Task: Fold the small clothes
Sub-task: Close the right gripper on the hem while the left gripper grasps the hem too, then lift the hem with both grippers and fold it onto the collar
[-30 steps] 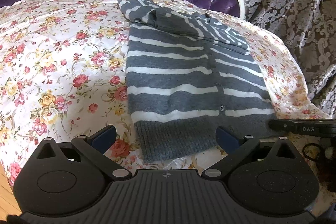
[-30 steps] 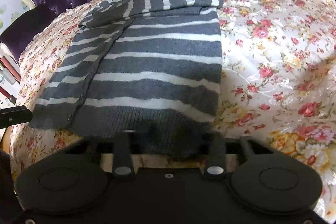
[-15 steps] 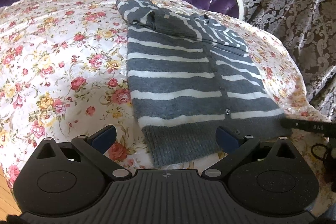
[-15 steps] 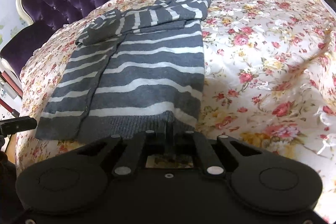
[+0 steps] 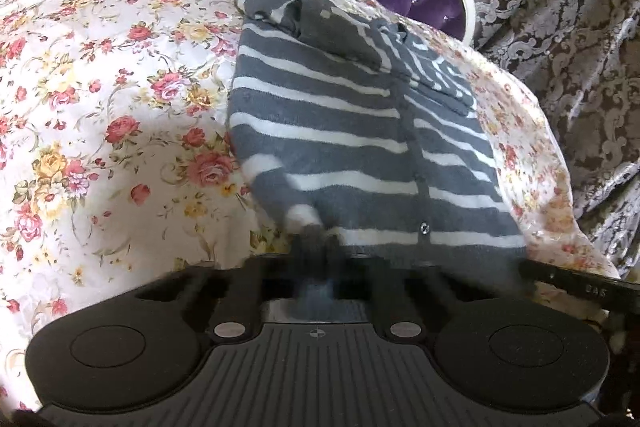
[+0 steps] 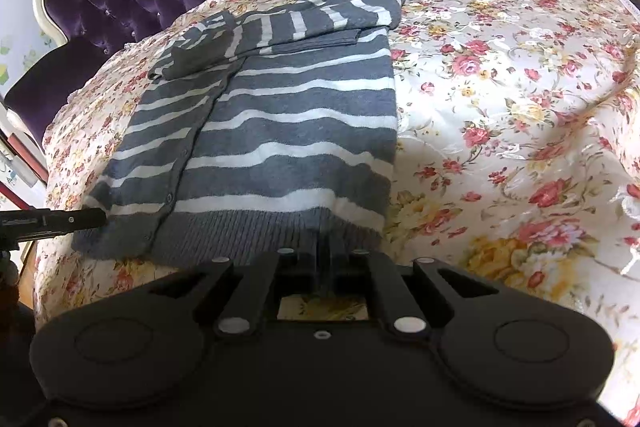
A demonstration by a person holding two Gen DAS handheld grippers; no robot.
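so the striped cardigan [image 6: 272, 131] lies flat mid-frame on the floral bed [image 6: 520, 107], sleeves folded across its top; right gripper [image 6: 324, 259] is pinched tight on the ribbed hem; left gripper [image 5: 316, 259] clamps the hem corner too, bit blurry

Your left gripper [image 5: 316, 259], whose fingers stood wide apart short of the hem a second ago, has now closed on the near left part of the ribbed hem of the striped cardigan [image 5: 352, 131], and the cloth there has bunched and lifted toward the fingertips. Your right gripper [image 6: 324, 259], which was spread around the hem a second ago and had already pinched it half a second ago, has kept that hold on the cardigan's hem [image 6: 256, 231]. In its view the cardigan sits a little farther off than before.
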